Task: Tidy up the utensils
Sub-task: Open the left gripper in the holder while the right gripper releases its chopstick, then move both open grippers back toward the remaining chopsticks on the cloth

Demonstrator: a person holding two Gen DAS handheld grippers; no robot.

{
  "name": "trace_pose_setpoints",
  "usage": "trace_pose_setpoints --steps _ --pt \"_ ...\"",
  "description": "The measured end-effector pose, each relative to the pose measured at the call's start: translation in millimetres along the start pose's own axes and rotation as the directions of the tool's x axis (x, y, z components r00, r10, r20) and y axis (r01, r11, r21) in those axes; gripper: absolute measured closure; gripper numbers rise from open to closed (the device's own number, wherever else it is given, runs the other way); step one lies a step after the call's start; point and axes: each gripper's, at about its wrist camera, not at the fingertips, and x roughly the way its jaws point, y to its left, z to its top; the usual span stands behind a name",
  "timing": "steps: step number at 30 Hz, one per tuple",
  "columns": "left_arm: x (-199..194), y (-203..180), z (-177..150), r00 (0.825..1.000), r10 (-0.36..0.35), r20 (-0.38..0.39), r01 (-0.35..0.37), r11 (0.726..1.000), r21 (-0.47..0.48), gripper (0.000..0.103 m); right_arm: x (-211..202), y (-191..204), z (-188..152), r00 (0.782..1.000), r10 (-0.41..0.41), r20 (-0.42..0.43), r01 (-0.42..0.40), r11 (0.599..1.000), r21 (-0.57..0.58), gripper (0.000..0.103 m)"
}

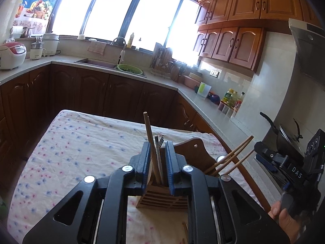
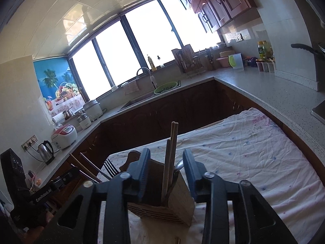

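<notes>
Two grippers noted over floral tablecloth (image 1: 71, 142). Left gripper (image 1: 158, 158): jaws parted around upright chopsticks (image 1: 151, 148), pads clear, nothing grasped. Wooden utensil holder (image 2: 162, 201) stood on cloth, holding chopsticks and fork (image 2: 109, 167). Right gripper (image 2: 166, 172): jaws wide, astride holder, released.

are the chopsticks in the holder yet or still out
In. Chopsticks stand upright inside the wooden holder, tips poking above its rim; the right gripper is open around them.

Left tool (image 1: 158, 158): black frame, 2 blue-padded fingers (image 1: 145, 158), silver screws. Right tool (image 2: 166, 170): identical build, body lettered "DAS". Left body lettered "GenRobot.AI".
</notes>
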Motion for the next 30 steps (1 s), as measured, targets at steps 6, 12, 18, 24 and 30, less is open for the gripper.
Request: trace_pose_setpoints --steps 6,12,18,24,30 --pt "-22.5 2.1 -7.9 0.999 0.029 0.02 -0.029 1.0 -0.012 0.031 -26.8 -1.1 1.3 0.998 0.033 0.058 -0.033 0.999 0.013 0.007" --pt "-42.3 4.4 -25.4 0.999 0.047 0.013 -0.047 0.999 -0.006 0.018 -52.1 -8.5 -14.5 0.998 0.023 0.057 -0.025 0.999 0.03 0.002" --pt "-56.7 5.4 -53.8 0.998 0.057 -0.034 -0.057 0.998 0.003 0.016 -73.2 -22.0 -36.9 1.0 -0.004 0.017 0.003 0.999 0.052 0.002" --pt "-62.9 5.7 -82.6 0.992 0.071 -0.1 -0.07 0.998 0.005 0.015 -89.7 -31.8 -57.7 0.999 -0.036 -0.029 0.037 0.998 0.05 0.002" --pt "-67.0 6.1 -109.3 0.985 0.069 -0.158 -0.071 0.997 -0.006 0.015 -100.3 -39.2 -83.0 0.995 -0.07 -0.074 0.073 0.997 0.036 0.002"
